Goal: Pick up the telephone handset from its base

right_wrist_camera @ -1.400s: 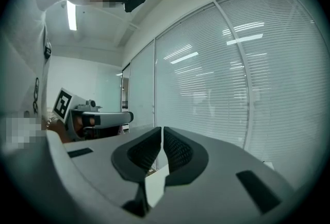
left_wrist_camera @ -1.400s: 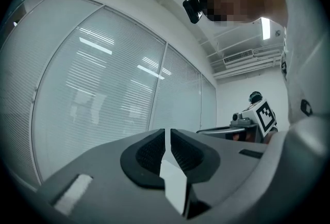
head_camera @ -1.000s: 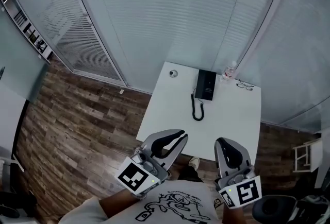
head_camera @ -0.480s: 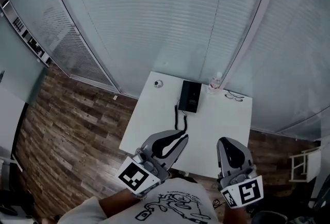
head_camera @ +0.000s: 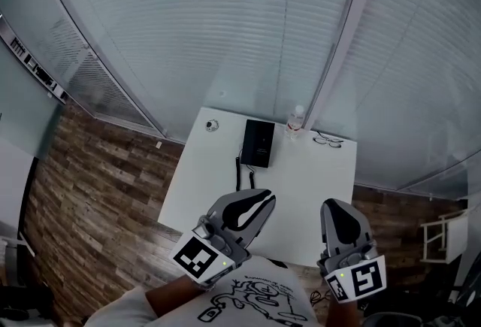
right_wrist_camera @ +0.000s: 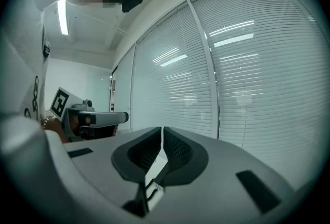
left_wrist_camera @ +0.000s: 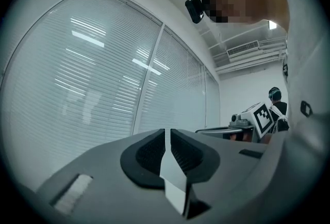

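Head view, table: a white table (head_camera: 316,183) stands against a wall of blinds (head_camera: 225,32), on a wood-plank floor (head_camera: 98,175).
Head view, telephone: the black telephone (head_camera: 258,143) sits at the far middle of the table, near the blinds. The handset and base read as one dark block, too small to separate.
Head view, cord: a dark cord (head_camera: 239,170) trails from the telephone's near left corner toward the near edge.
Head view, other items: a small round object (head_camera: 212,125) lies left of the telephone, a bottle (head_camera: 295,121) just to its right, and glasses (head_camera: 328,140) further right.
Head view, left gripper: the left gripper (head_camera: 261,204) hangs over the table's near edge, well apart from the telephone.
Head view, right gripper: the right gripper (head_camera: 335,207) is level with the left gripper, also well apart from the telephone.
Left gripper view, fingers: narrow, with only a thin slit between the pads and nothing held. White table shows through the slit.
Left gripper view, background: blinds, with the right gripper at the right.
Right gripper view, fingers: narrow, with the pads almost touching and nothing held.
Right gripper view, background: blinds, with the left gripper at the left.
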